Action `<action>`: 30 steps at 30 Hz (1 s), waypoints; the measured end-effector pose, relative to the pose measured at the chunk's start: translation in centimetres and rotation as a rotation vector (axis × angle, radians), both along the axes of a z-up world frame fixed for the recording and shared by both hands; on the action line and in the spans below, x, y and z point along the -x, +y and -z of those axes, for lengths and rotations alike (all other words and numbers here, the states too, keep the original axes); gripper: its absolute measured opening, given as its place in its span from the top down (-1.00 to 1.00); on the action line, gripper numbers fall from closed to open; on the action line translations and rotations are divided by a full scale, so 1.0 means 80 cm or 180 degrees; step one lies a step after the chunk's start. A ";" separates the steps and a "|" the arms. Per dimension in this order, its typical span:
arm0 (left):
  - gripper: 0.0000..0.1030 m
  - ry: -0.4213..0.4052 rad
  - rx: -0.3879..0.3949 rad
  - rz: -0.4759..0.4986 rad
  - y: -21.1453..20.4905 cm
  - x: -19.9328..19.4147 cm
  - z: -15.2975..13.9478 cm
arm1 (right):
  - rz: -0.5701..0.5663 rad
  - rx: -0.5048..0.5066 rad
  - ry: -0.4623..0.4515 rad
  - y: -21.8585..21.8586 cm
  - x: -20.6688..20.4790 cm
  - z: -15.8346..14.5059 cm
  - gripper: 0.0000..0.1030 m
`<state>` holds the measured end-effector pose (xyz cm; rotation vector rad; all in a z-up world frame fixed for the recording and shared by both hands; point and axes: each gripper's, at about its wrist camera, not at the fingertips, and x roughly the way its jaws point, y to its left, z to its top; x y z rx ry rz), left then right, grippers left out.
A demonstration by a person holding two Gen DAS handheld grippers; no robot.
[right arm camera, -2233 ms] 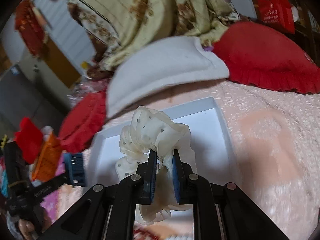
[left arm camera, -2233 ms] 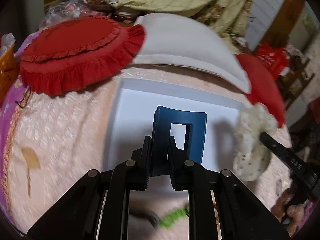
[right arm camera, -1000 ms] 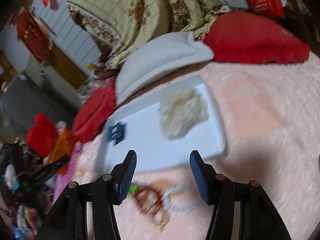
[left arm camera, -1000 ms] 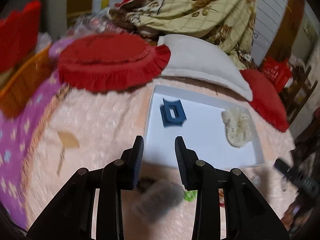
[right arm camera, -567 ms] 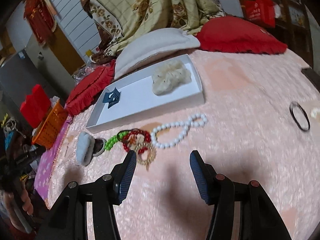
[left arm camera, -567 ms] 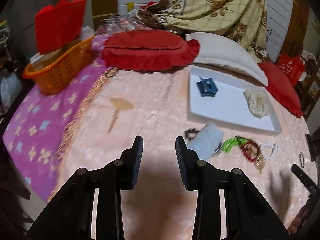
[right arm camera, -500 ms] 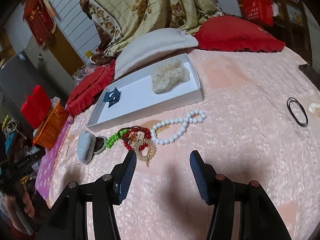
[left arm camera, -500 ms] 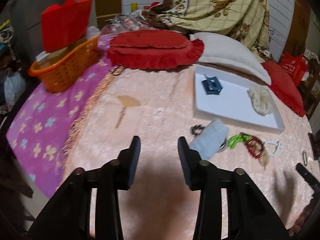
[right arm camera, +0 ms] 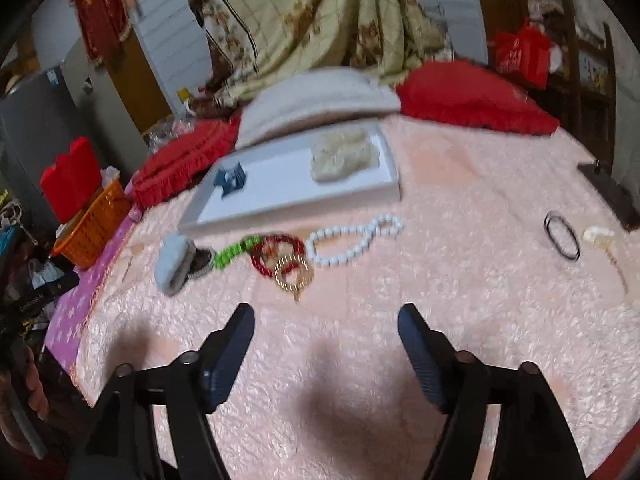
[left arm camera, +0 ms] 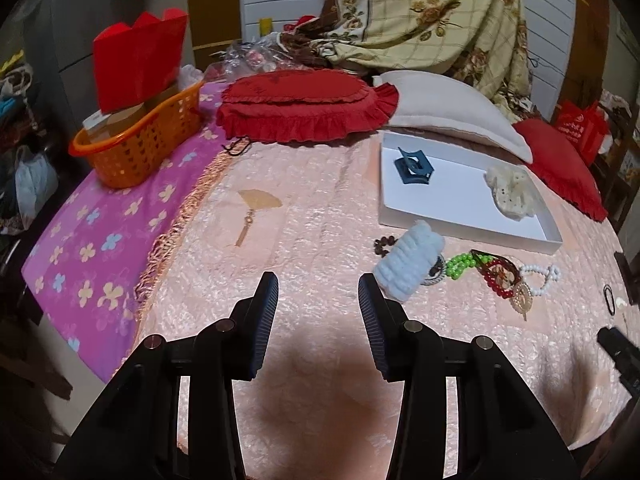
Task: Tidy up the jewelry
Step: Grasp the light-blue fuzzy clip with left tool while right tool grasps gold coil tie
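Both your left gripper and right gripper hang spread and empty above the pink bedspread; the white tray holds the blue hair claw and cream scrunchie; the white bead bracelet lies just outside, so lower squarely and pinch one strand.

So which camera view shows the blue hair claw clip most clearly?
The left wrist view: the blue hair claw clip is sharp there, lying in the white tray. The right wrist view shows only a motion-blurred blue shape.
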<state>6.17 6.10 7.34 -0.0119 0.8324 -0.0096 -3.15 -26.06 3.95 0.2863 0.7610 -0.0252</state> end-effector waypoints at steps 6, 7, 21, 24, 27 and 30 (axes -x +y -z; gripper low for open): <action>0.05 0.0127 0.0155 0.0127 -0.012 -0.021 0.023 | -0.0061 0.0278 -0.0112 0.016 -0.004 0.010 -0.70; 0.05 0.0144 0.0185 0.0143 -0.014 -0.026 0.027 | -0.0091 0.0252 -0.0047 0.017 -0.008 0.018 -0.70; 0.03 0.0275 0.0536 0.0382 -0.030 -0.103 0.065 | -0.0214 0.0032 0.0278 0.016 -0.067 0.057 -0.38; 0.03 0.0237 0.0549 0.0544 -0.037 -0.115 0.068 | -0.0223 -0.0019 0.0348 0.018 -0.082 0.063 -0.34; 0.02 0.0194 0.0509 0.0695 -0.043 -0.120 0.073 | -0.0239 -0.0087 0.0398 0.020 -0.098 0.068 -0.29; 0.02 0.0187 0.0450 0.0769 -0.045 -0.122 0.079 | -0.0261 -0.0084 0.0389 0.022 -0.108 0.065 -0.29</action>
